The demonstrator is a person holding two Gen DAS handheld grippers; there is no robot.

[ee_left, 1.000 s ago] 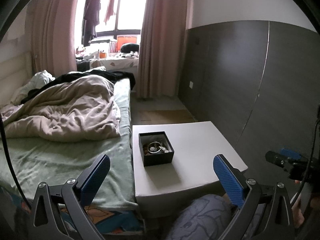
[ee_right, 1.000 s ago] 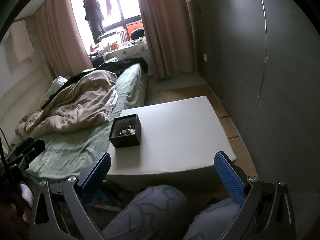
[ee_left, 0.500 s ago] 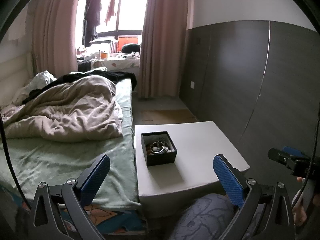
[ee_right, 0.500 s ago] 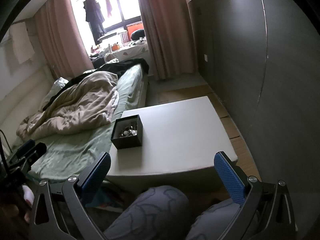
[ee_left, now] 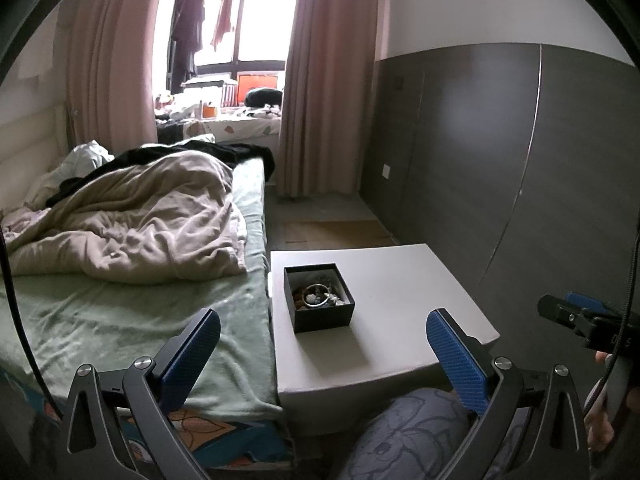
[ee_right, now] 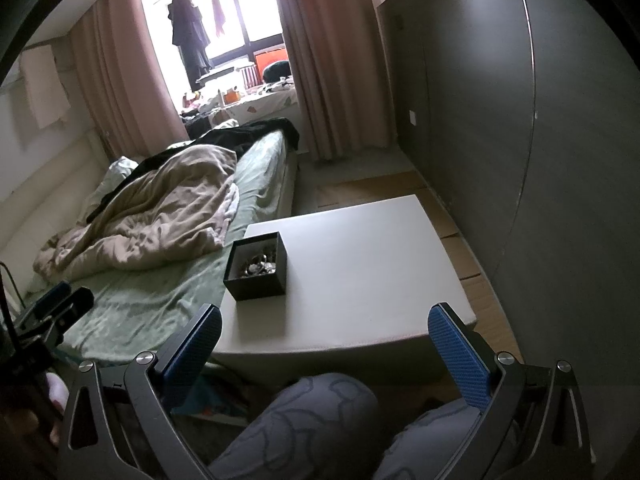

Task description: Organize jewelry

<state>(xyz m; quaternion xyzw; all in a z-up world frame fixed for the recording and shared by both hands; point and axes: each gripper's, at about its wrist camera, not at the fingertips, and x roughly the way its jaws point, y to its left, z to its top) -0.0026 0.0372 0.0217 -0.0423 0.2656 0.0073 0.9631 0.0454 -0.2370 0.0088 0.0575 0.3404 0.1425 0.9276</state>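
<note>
left to right: bed (ee_left: pixel 132 320) with green sheet and a rumpled beige duvet (ee_left: pixel 132 220) takes the left side, butted against the left edge of the white table (ee_left: pixel 400 280). black box (ee_left: pixel 319 297) sits on the table near its left edge, roughly mid-depth, lid off, upright. jewelry (ee_left: pixel 318 295) is piled inside it: a silver ring-shaped piece on top, rest is a tangle, can't separate pieces. rest of the tabletop to the right of the box is bare white surface. dark grey wall panel (ee_left: pixel 500 152) runs along the table's right side. pink curtains (ee_left: pixel 320 80) and window at the far end.

left gripper (ee_left: pixel 324 354): jaws spread wide, nothing between the blue pads, held in the air short of the table's near edge, well apart from the box. right gripper (ee_right: pixel 325 354): same, jaws wide apart, empty, hanging above the person's knees (ee_right: pixel 316 420) in front of the near edge. in the right view the box (ee_right: pixel 257 265) sits toward the table's far-left corner, jewelry (ee_right: pixel 259 265) visible inside. each gripper's tip shows at the edge of the other's view, neither touching anything.
</note>
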